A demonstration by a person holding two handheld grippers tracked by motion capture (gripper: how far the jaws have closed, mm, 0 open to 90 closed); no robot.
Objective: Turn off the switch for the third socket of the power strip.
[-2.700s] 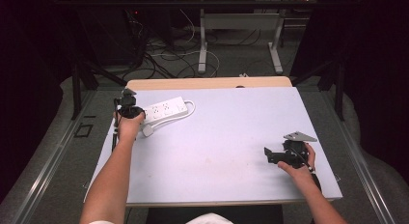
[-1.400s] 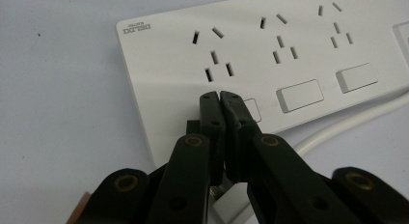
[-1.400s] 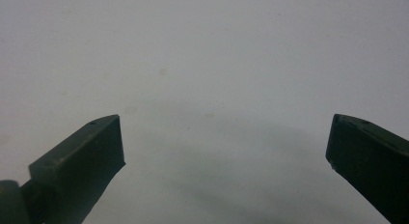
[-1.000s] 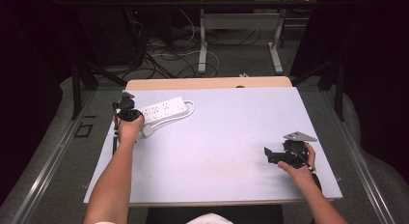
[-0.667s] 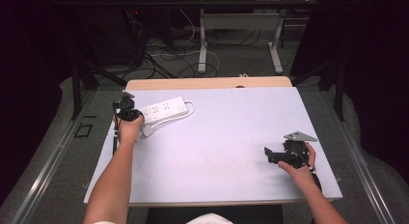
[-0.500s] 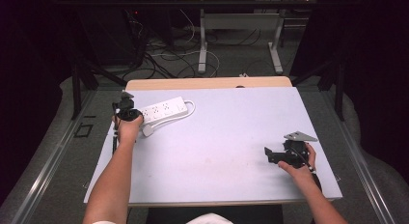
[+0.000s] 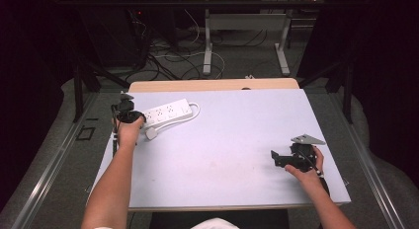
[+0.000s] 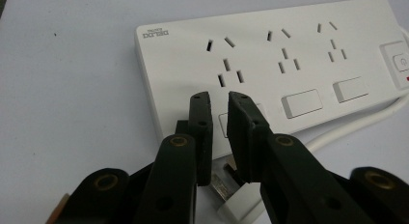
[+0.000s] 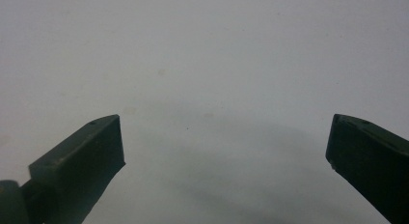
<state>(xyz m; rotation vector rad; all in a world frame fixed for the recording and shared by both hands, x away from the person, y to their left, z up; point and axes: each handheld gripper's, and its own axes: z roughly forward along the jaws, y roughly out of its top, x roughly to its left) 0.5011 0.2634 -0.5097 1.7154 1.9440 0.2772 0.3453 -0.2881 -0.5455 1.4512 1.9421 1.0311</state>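
A white power strip (image 7: 165,113) lies at the table's far left, its sockets and switches facing up (image 8: 289,55). Its white cord (image 7: 193,110) loops back to a white plug (image 7: 150,133) lying beside the strip. My left gripper (image 7: 132,115) hovers at the strip's near end, its jaws (image 8: 218,96) shut with a thin slit between them and nothing in it. The plug (image 8: 236,204) with its metal prongs shows below and behind the jaws. My right gripper (image 7: 274,158) rests low at the table's near right, open wide (image 9: 224,122) over bare tabletop.
The pale grey table (image 7: 232,140) has a wooden strip (image 7: 212,85) along its far edge. Beyond it the floor holds cables (image 7: 173,51) and the legs of another desk (image 7: 247,21). Dark curtains stand on both sides.
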